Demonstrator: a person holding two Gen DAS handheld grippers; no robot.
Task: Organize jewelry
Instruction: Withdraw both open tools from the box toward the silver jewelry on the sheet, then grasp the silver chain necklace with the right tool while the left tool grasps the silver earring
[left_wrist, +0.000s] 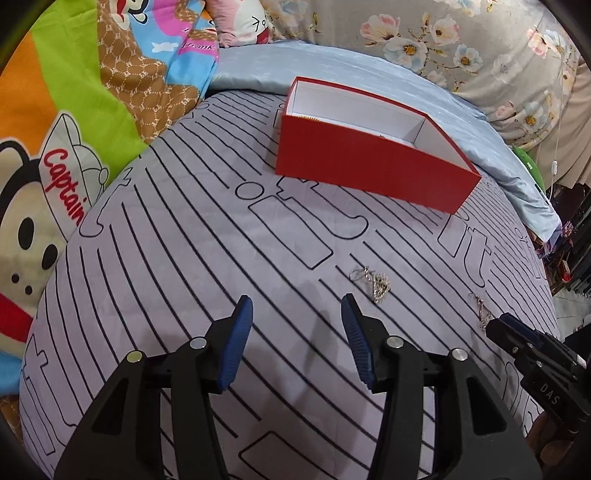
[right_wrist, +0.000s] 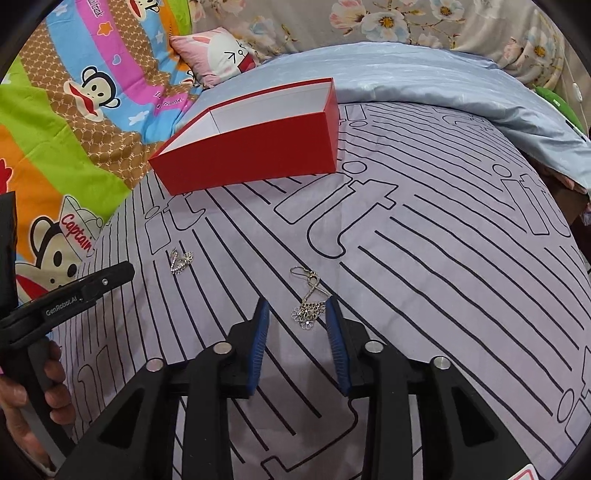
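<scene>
Both claws apart, right claw (right_wrist: 297, 306) straddling earring (right_wrist: 308, 301) ("GenRobot.AI" on left claw (left_wrist: 297, 308)).

Matt red cardboard box (left_wrist: 373, 166), metal earring (right_wrist: 309, 301)

My left gripper (left_wrist: 297, 306) hovers with jaws apart over the striped sheet (left_wrist: 184, 229). A silver earring (left_wrist: 373, 282) lies just beyond my right fingertip; the open red box (left_wrist: 369, 166) stands farther off.
</scene>
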